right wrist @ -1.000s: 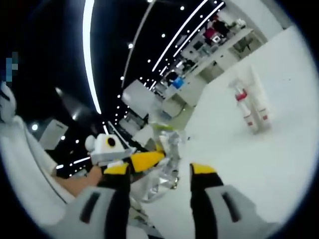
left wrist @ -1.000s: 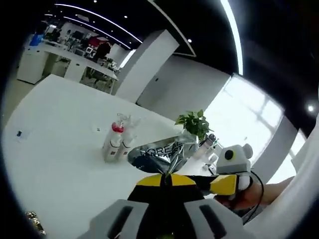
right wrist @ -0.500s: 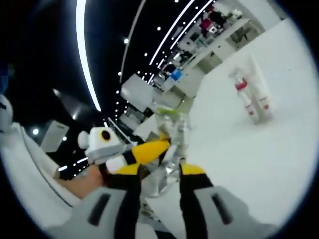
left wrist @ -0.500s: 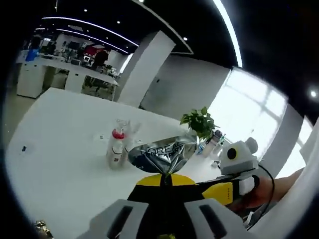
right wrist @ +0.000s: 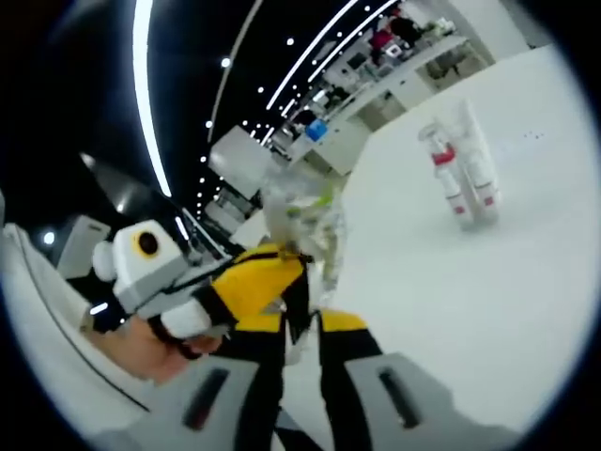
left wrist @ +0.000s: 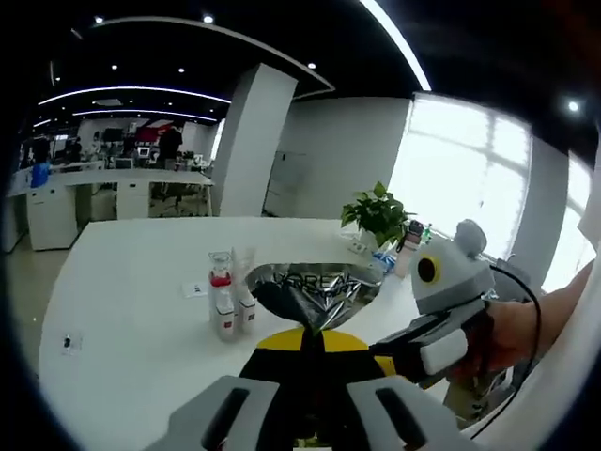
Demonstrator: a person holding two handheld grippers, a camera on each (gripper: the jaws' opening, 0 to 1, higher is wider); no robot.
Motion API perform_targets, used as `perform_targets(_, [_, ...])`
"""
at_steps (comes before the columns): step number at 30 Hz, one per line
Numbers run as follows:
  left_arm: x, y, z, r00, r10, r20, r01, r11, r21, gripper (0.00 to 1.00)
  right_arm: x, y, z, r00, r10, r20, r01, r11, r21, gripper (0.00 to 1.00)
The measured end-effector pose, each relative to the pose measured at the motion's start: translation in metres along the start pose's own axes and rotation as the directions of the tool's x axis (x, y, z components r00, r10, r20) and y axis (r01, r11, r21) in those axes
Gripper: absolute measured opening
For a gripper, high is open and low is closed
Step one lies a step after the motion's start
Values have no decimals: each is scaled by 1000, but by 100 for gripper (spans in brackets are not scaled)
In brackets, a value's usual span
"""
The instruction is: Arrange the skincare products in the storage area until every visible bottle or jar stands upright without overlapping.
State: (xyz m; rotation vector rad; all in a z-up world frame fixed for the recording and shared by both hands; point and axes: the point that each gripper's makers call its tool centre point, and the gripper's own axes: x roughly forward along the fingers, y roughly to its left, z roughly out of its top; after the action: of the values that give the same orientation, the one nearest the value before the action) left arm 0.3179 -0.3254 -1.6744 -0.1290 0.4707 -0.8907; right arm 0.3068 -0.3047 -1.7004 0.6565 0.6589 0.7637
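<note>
My left gripper [left wrist: 315, 336] is shut on the lower edge of a crinkled silver foil pouch [left wrist: 315, 289], held up above the white table [left wrist: 122, 310]. The right gripper [left wrist: 399, 348] reaches in from the right, close under the pouch. In the right gripper view my right gripper [right wrist: 300, 324] has its jaws narrowed to a small gap around the pouch's [right wrist: 305, 225] bottom edge, right beside the left gripper [right wrist: 249, 287]. A red-collared pump bottle [left wrist: 223, 305] and a white tube [left wrist: 246, 299] stand upright together on the table; the same bottle [right wrist: 449, 183] and tube [right wrist: 477, 169] stand far off in the right gripper view.
A potted plant [left wrist: 378, 214] and a dark-capped bottle [left wrist: 409, 246] stand at the table's far edge. A small card [left wrist: 196, 289] lies behind the bottles. A hand [left wrist: 512, 334] holds the right gripper. Office desks [left wrist: 84, 193] lie beyond the table.
The right gripper's jaws have drawn steadily closer together around the pouch's lower edge. Both views have tilted with the hands; the left gripper keeps its hold on the pouch.
</note>
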Motion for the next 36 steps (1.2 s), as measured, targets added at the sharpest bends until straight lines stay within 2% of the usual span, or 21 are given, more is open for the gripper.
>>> perform_targets(4, [0, -1, 4, 1000, -2, 20, 3, 1000, -22, 3, -6, 2, 3, 1000, -1, 16, 1, 1000, 0, 8])
perform_targets(7, [2, -4, 5, 1000, -8, 23, 9, 1000, -30, 5, -10, 1, 4, 1000, -18, 15, 19, 999, -35, 5])
perform_targets(9, [2, -6, 6, 999, -23, 33, 23, 1000, -9, 6, -13, -1, 6, 1000, -28, 6, 28, 997, -69, 4])
perform_targets(12, [0, -3, 12, 998, -33, 48, 33, 999, 9, 14, -18, -2, 10, 1000, -29, 1, 29, 992, -119, 3])
perform_targets(16, [-2, 7, 21, 997, -6, 73, 5, 1000, 19, 28, -28, -2, 23, 999, -17, 40, 21, 992, -122, 0])
perform_targets(18, [-3, 9, 23, 997, -7, 81, 5, 1000, 23, 28, -32, -5, 26, 999, -24, 45, 30, 990, -137, 0])
perform_targets(22, [-3, 10, 19, 998, -10, 65, 8, 999, 35, 33, -39, -13, 28, 998, -15, 62, 20, 996, -82, 0])
perform_targets(24, [-6, 15, 19, 998, 13, 68, -15, 1000, 24, 37, -44, -17, 30, 997, -22, 76, 27, 998, -61, 0])
perform_targets(26, [-11, 17, 25, 993, 22, 117, -21, 1000, -14, 45, -49, -19, 34, 995, -20, 99, 25, 999, -43, 0])
perform_targets(28, [-14, 20, 23, 992, 24, 121, -22, 1000, -14, 53, -53, -18, 36, 993, -5, 116, 9, 1000, -30, 0])
perform_targets(29, [-14, 21, 23, 992, 15, 129, -11, 999, -31, 56, -56, -15, 39, 991, 14, 133, -11, 1000, -22, 0])
perform_targets(30, [-14, 18, 22, 991, -7, 134, 18, 996, -82, 61, -59, -8, 44, 986, 56, 158, -54, 998, -17, 0])
perform_targets(32, [-12, 20, 22, 989, -38, 146, 66, 979, -192, 74, -63, 1, 48, 979, 105, 173, -102, 994, -24, 0])
perform_targets(34, [-11, 17, 29, 977, -81, 197, 141, 938, -315, 84, -68, 8, 52, 973, 143, 181, -139, 990, -36, 0])
perform_targets(35, [-12, 12, 33, 966, -133, 224, 214, 893, -397, 87, -70, 16, 53, 967, 182, 179, -177, 983, -42, 0])
perform_targets(36, [-12, 8, 36, 957, -163, 240, 256, 863, -435, 88, -72, 23, 53, 960, 220, 171, -216, 975, -44, 0])
